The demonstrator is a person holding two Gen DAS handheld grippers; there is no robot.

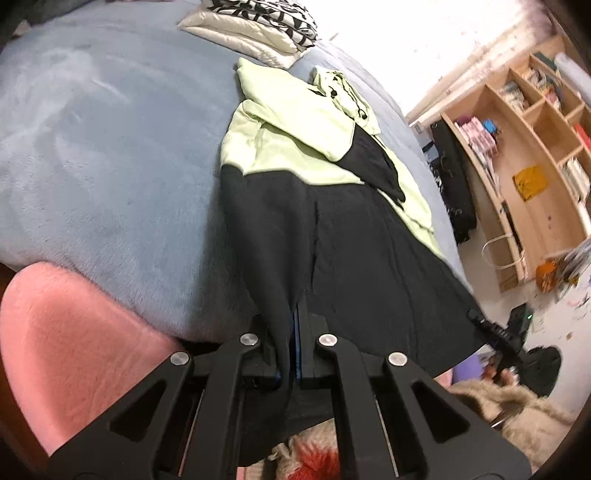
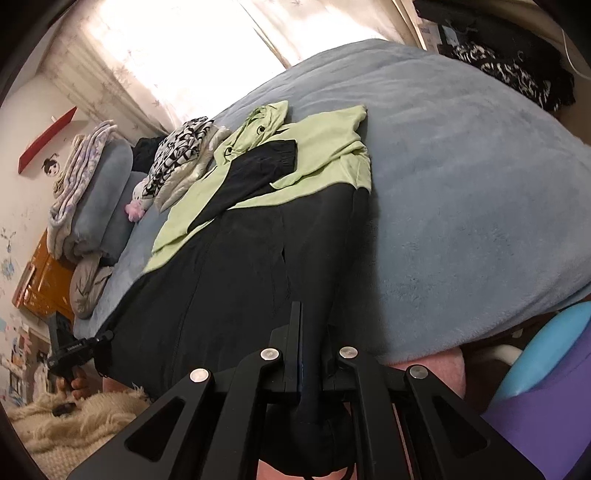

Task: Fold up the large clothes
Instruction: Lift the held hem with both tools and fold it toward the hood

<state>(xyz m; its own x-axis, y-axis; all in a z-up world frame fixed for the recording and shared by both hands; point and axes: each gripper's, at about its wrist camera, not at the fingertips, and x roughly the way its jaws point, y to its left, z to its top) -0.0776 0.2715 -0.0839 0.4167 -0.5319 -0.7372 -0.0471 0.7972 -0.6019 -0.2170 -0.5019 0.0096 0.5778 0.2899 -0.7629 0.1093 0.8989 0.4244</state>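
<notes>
a black and light green hooded garment (image 1: 332, 221) is lying lengthwise on a blue-grey blanket (image 1: 110, 147), its green hood end pointing toward a patterned pillow (image 1: 266, 22). the left gripper (image 1: 286, 354) and right gripper (image 2: 314, 354) are each pinching the black hem tightly between nearly closed fingers at the blanket's near edge.

Black and pale-green hoodie (image 1: 332, 221) lies lengthwise, sleeves folded across its chest, black hem lifted off the bed
</notes>
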